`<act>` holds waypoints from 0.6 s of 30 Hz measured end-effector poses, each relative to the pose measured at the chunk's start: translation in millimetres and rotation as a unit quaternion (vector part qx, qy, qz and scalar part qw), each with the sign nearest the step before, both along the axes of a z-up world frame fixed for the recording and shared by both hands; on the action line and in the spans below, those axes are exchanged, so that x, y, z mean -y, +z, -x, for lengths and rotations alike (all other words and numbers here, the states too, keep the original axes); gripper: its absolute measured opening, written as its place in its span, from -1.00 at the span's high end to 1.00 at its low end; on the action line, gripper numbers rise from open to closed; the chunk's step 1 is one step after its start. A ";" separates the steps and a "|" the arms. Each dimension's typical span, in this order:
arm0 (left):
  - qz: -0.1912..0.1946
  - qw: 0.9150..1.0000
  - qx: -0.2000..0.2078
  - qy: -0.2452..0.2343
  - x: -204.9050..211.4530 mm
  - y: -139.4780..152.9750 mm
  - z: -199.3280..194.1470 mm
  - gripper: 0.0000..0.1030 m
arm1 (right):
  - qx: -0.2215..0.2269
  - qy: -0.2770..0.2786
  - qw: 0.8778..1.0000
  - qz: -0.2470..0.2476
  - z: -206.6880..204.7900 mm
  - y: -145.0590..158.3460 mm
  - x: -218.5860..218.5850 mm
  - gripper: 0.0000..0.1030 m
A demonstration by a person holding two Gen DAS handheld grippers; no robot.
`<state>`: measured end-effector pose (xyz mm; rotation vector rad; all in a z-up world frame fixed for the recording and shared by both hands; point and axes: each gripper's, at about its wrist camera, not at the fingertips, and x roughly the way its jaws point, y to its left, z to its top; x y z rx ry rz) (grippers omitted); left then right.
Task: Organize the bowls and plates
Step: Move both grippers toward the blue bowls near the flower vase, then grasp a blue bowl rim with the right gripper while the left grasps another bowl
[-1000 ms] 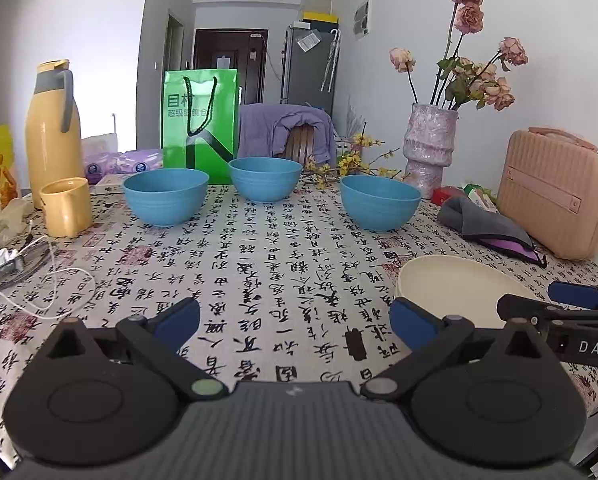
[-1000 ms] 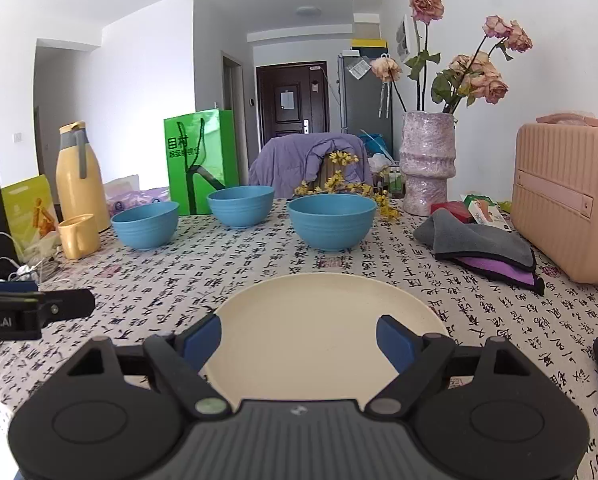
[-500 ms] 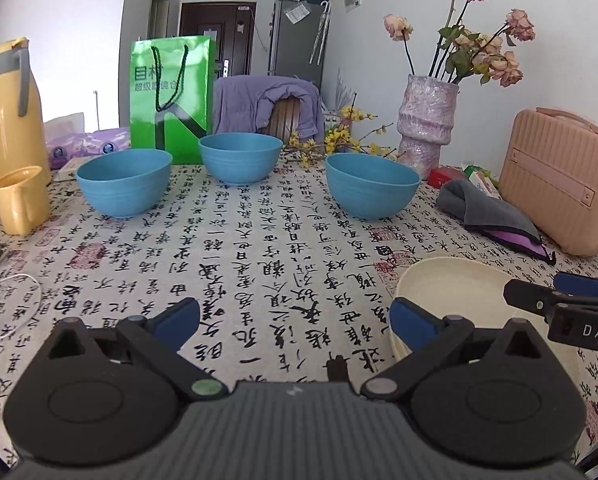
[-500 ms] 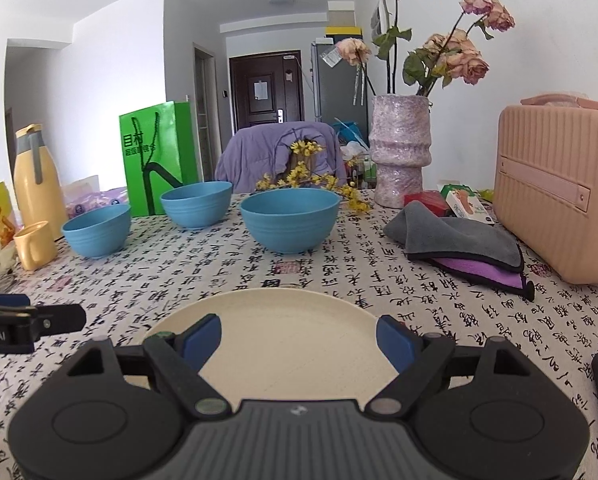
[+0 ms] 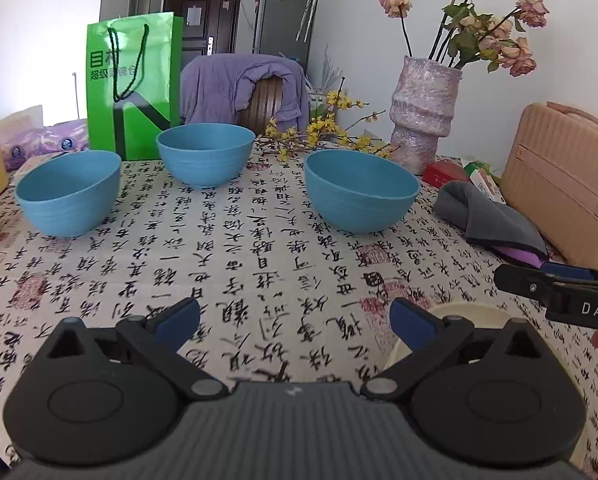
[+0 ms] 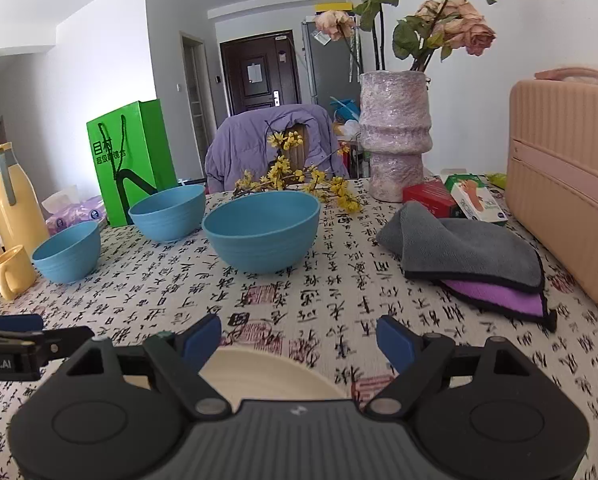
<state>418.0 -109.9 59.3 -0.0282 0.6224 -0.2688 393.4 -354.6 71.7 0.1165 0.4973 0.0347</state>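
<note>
Table (image 6: pixel 399 280) under a calligraphy-print cloth. At its middle, a blue bowl (image 6: pixel 261 236); left of that bowl, two more blue bowls (image 6: pixel 167 216) (image 6: pixel 67 252), then yellow mug (image 6: pixel 11 272) and yellow jug (image 6: pixel 13 196). Nearer than the middle bowl, cream plate (image 6: pixel 267 374). Right of it, folded grey and purple cloths (image 6: pixel 471 256), pink case (image 6: pixel 567 208). Behind it, vase (image 6: pixel 395 136), yellow sprigs (image 6: pixel 299 176), green bag (image 6: pixel 127 164).

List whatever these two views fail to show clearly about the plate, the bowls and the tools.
- Plate: the right wrist view shows only its far part; the right tool body covers the near rim. In the left wrist view the left tool hides most of it.
- Whether a second plate lies beneath: cannot tell.
- Left bowl, middle bowl and right bowl: insides hidden by the low camera angle.
- Yellow jug: cut off by the left view's edge.
</note>
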 end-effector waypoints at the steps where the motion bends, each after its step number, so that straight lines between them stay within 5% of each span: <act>1: 0.003 1.000 -0.002 -0.002 1.4 1.1 -6.6 -1.00 | -0.002 0.004 1.000 -0.002 -7.1 1.4 2.1 -0.64; 10: 0.034 0.999 -0.010 -0.024 9.8 17.4 -99.1 -1.00 | -0.069 0.043 0.990 -0.115 -95.5 11.8 37.2 -0.63; 18: 0.103 0.992 -0.067 -0.023 16.0 4.1 -185.7 -0.76 | -0.102 0.011 0.987 -0.126 -185.9 9.5 48.6 -0.48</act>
